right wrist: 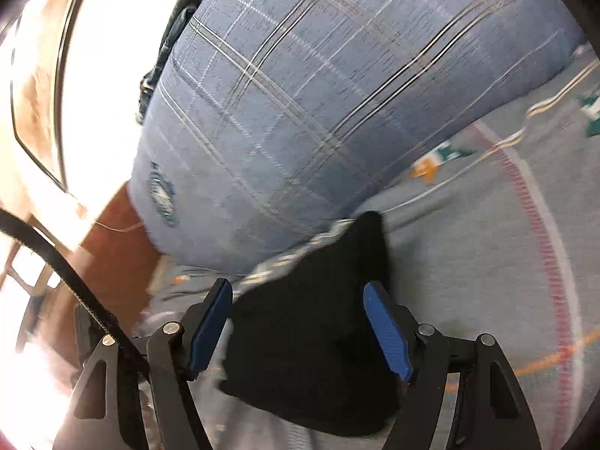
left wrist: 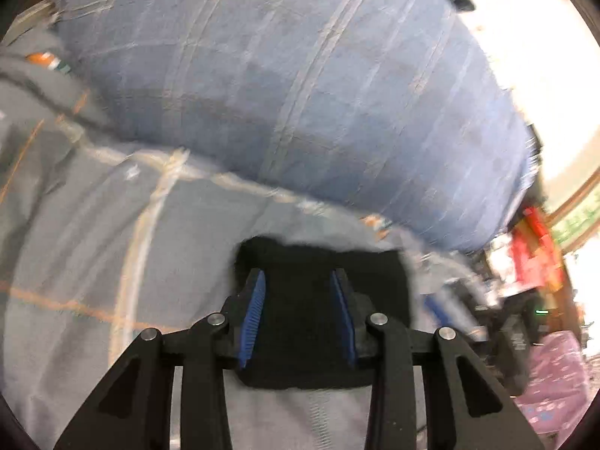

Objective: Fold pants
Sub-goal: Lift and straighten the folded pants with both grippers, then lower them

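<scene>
The black pants [left wrist: 300,337] show in the left wrist view as a dark folded bundle that fills the gap between the blue pads [left wrist: 253,318] and spreads past both fingers. My left gripper [left wrist: 298,273] is narrowly set and shut on that cloth. In the right wrist view the black pants [right wrist: 300,337] rise to a peak ahead of the fingers, with a patterned waistband edge [right wrist: 292,255] on the left side. My right gripper [right wrist: 297,283] stands wide, its pads against the two sides of the bundle. Neither view shows the other gripper.
A large blue plaid pillow [left wrist: 300,93] [right wrist: 300,93] lies just beyond the pants on the grey lined bed sheet [left wrist: 93,243] [right wrist: 468,262]. A dark garment [right wrist: 176,37] sits behind the pillow. A black cable [right wrist: 56,262] crosses at the left. Red items [left wrist: 532,247] and pink cloth [left wrist: 555,375] sit off the bed.
</scene>
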The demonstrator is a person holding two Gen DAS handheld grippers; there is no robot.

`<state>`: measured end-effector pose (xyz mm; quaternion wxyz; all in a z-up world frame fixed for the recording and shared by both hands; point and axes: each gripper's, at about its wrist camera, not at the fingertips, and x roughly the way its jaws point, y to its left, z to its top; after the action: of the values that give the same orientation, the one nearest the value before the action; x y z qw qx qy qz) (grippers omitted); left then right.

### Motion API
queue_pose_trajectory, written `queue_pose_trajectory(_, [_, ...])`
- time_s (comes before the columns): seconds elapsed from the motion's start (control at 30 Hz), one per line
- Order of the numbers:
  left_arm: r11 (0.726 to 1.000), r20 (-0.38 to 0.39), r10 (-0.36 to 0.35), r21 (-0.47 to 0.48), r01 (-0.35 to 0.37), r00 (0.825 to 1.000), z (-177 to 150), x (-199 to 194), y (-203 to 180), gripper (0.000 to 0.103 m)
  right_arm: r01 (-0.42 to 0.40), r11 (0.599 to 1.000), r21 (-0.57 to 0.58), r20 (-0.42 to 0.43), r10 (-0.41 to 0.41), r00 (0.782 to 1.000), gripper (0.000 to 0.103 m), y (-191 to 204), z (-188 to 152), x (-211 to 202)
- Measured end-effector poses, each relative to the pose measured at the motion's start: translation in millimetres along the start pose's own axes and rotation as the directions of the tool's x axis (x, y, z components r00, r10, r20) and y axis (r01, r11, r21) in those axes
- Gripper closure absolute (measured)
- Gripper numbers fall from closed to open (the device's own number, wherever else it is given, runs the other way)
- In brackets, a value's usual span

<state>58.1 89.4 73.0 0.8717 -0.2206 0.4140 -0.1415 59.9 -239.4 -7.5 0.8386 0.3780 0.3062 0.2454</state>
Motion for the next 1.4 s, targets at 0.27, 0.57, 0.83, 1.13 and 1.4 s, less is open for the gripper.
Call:
queue_pose_trajectory(0.27, [0.995,-0.079,0.1,0.004,-0.1,0.992,7.3,107.4,20.3,0.069,0.052,0.986,0.156,-0.129,-0.032,0.991,0.017,-42.5,25.8,67.7])
queue_pose_trajectory(0.57, [0.996,-0.034,-0.017,-0.093,0.014,0.999,20.7,43.5,39.5,0.048,0.066,0.991,0.118,-0.089,-0.056,0.994,0.017,-32.6,24.8,34.8])
queue_pose_trajectory(0.83, [0.998,-0.157,-0.046,-0.053,0.038,0.986,-17.3,55.8,61.9,0.037,0.081,0.989,0.123,-0.092,-0.07,0.993,0.019,-48.8,-6.8,13.4])
queue_pose_trajectory(1.13, [0.999,-0.2,0.004,0.04,0.004,0.98,-29.6,101.1,18.4,0.053,0.064,0.998,-0.014,-0.122,-0.065,0.99,0.018,-33.3,-4.5,45.7])
queue_pose_trajectory(1.4, [0.997,-0.106,0.012,0.072,-0.004,0.994,-27.9,44.7,-8.1,0.064,-0.05,0.997,-0.057,-0.117,0.043,0.992,0.067,5.3,-0.6,25.3])
